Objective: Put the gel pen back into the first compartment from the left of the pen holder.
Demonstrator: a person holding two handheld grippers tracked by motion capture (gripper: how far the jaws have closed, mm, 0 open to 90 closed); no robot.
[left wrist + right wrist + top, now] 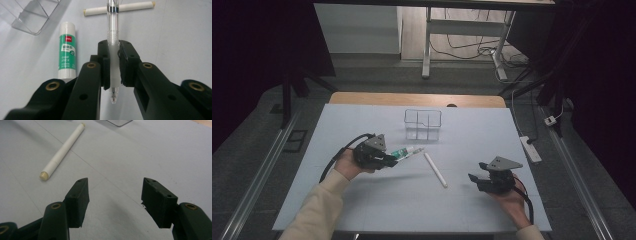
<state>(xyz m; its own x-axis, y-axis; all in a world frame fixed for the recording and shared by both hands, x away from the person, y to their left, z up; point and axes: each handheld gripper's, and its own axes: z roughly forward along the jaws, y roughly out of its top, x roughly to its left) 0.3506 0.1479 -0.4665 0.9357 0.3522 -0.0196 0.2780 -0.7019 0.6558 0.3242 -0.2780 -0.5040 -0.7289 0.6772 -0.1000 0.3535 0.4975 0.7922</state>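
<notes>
While your left gripper point(113, 62) clamps the pen point(112, 37) beside the glue stick point(67, 51), keep it level toward the organizer point(423, 124); your right gripper point(115, 202) hangs wide open, empty, near the marker point(63, 150).

Dim room, dark edges; table point(362, 125) evenly lit from above; soft shadows; gripper views slightly blurred.
</notes>
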